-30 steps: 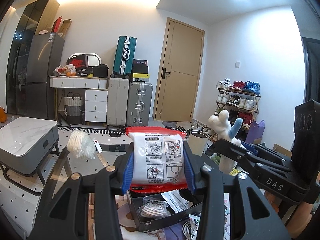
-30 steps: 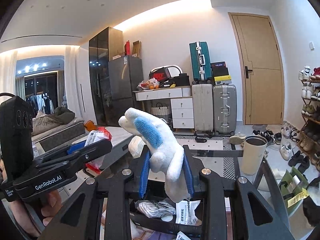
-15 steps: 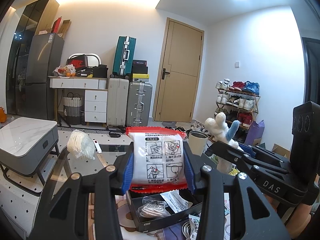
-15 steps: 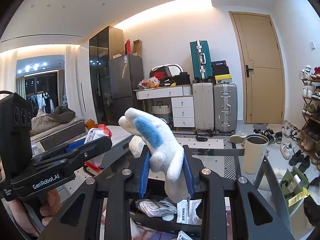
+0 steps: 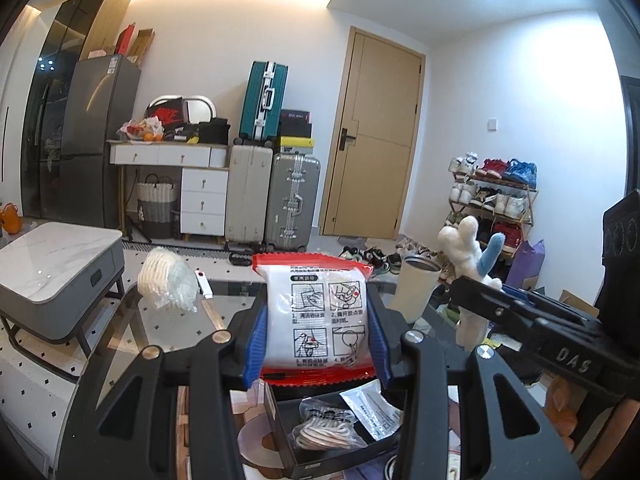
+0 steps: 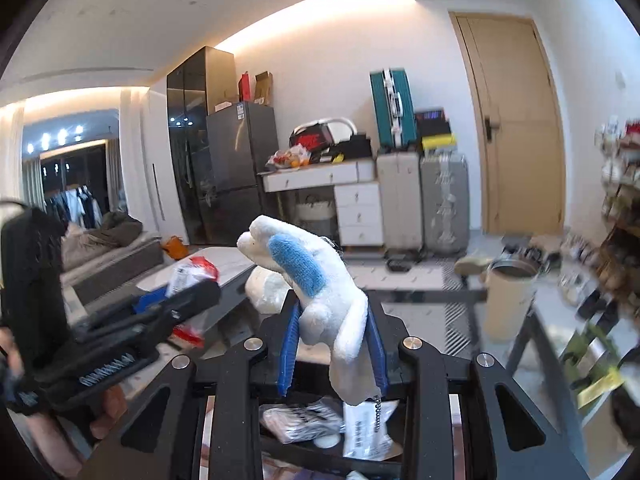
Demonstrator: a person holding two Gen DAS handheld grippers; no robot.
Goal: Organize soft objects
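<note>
Above a glass-topped table (image 5: 168,320), the left gripper (image 5: 316,336) is clamped on a white plastic packet with red edges and printed instruction panels (image 5: 316,312), held upright between its blue pads. To its right, the right gripper (image 6: 332,344) is closed on a white plush toy with a blue patch (image 6: 316,280), whose body rises above the fingers while its lower end and a small bead chain hang below them.

Directly beneath both grippers lies an open black shallow box (image 5: 340,428) holding a clear bag of coiled white cord (image 5: 328,430) and a white printed sachet (image 5: 372,408). On the tabletop farther back, well apart from the box, sit a crumpled clear bag of white rounded items (image 5: 168,284) and, to the right, a cream cylindrical cup with a dark rim (image 5: 416,292).

Behind the table stand a grey marble-topped side table (image 5: 56,268), two silver hard-shell suitcases (image 5: 272,200) with a teal suitcase (image 5: 264,100) on top, a white drawer desk (image 5: 188,184), a tan wooden door (image 5: 376,140) and a rack of shoes (image 5: 492,192). The right wrist view is blurred toward its edges.
</note>
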